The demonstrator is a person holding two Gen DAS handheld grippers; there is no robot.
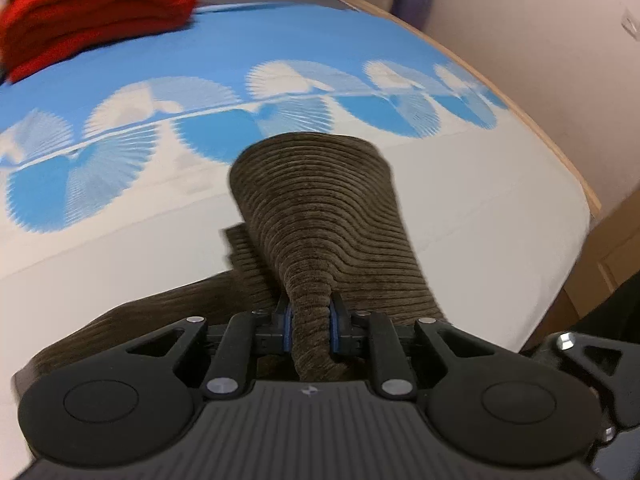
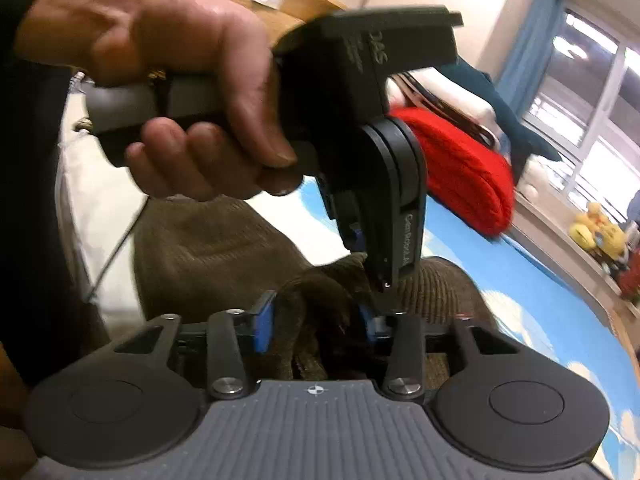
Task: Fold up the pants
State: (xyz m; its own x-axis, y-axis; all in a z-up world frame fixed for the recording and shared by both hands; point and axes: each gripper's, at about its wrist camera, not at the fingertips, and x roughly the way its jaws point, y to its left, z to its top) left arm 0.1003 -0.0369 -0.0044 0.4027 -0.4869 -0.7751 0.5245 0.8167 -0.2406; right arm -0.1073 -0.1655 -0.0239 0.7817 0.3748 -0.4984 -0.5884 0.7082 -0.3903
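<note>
Brown corduroy pants [image 1: 320, 200] lie on the bed, one end lifted in a ridge. My left gripper [image 1: 311, 320] is shut on a bunched fold of that cloth, its blue pads [image 1: 287, 326] pressed against both sides. In the right wrist view a person's hand [image 2: 180, 80] holds this left gripper [image 2: 378, 284], which points down into the pants [image 2: 208, 248]. My right gripper [image 2: 316, 324] sits just in front of it, jaws apart. Crumpled brown cloth lies between its blue pads [image 2: 264, 328], and the left pad stands off the cloth.
A folded red knit [image 1: 92, 12] [image 2: 460, 168] rests at the far side of the blue-and-white bedsheet [image 1: 480, 208]. The bed's wooden edge [image 1: 560, 152] runs along the right. A window [image 2: 592, 100] and yellow plush toys [image 2: 596, 228] are beyond the bed.
</note>
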